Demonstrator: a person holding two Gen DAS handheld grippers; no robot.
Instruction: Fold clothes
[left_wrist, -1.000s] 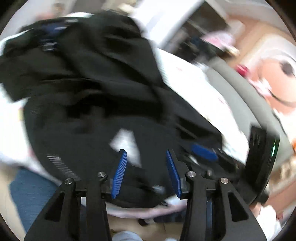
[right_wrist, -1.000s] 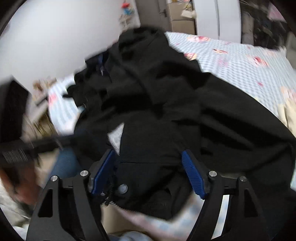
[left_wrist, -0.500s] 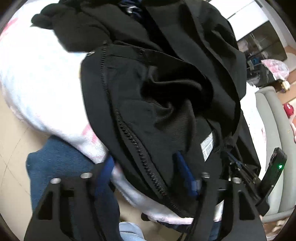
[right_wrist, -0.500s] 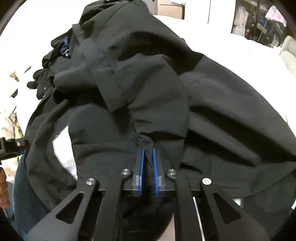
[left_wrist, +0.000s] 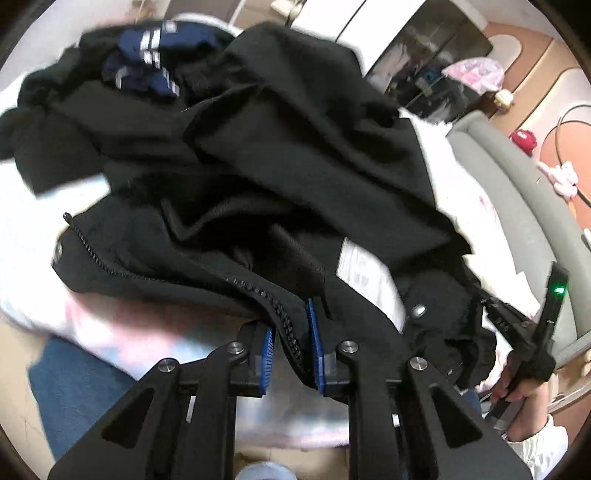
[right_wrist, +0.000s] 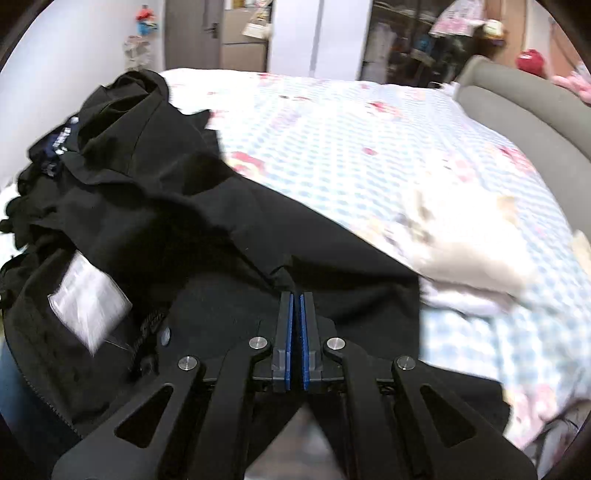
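Black jacket (left_wrist: 303, 155) between both tools' pinched pads

You have two grippers in view: left gripper (left_wrist: 290, 334), right gripper (right_wrist: 296, 325). One black jacket (left_wrist: 303, 155), carrying one white label (left_wrist: 364, 275) and one zipper (left_wrist: 284, 325). One navy striped garment (left_wrist: 147, 70). One cream cloth (right_wrist: 469, 243). One bed (right_wrist: 362, 147). One grey headboard (right_wrist: 524, 110). One red toy (right_wrist: 530, 61).
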